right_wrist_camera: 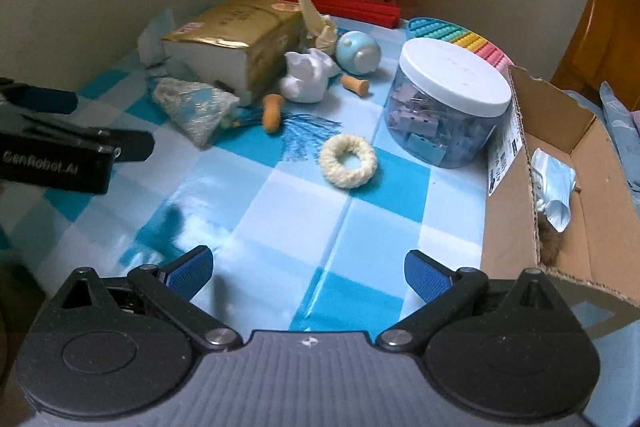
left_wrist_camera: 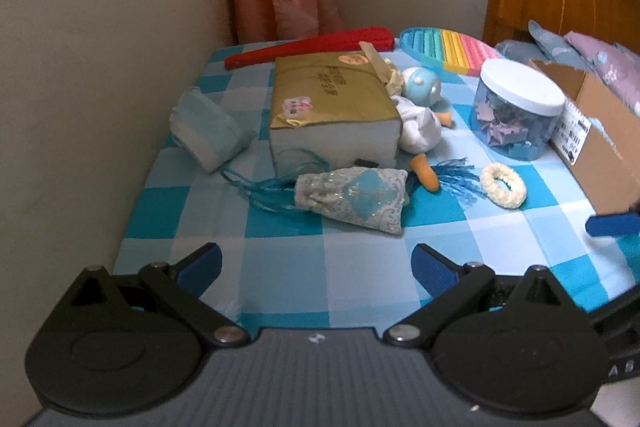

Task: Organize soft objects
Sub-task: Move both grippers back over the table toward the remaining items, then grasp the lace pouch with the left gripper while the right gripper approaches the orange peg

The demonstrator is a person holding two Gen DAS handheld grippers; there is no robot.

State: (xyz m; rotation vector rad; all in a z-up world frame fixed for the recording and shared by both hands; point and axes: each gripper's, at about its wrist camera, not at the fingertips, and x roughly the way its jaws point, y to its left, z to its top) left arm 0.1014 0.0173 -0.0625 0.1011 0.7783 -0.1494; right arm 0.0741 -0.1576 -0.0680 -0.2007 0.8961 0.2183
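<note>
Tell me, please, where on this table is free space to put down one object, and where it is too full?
The near checkered cloth is bare, between the open jaws of both grippers, the cream scrunchie and the cardboard box. A smaller bare patch lies before the blue sachet. It is crowded farther back, around the gold tissue pack, plush toy and clip jar.

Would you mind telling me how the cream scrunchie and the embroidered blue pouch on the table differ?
The cream scrunchie is a plain, single-colour ring with an open centre; the embroidered blue pouch is a flat, filled shape, patterned in silver and blue. The pouch trails blue cords and a tassel; the scrunchie has none. The scrunchie lies alone on the checked tablecloth, while the pouch lies against the gold tissue pack. Both look soft, and neither is gripped.
</note>
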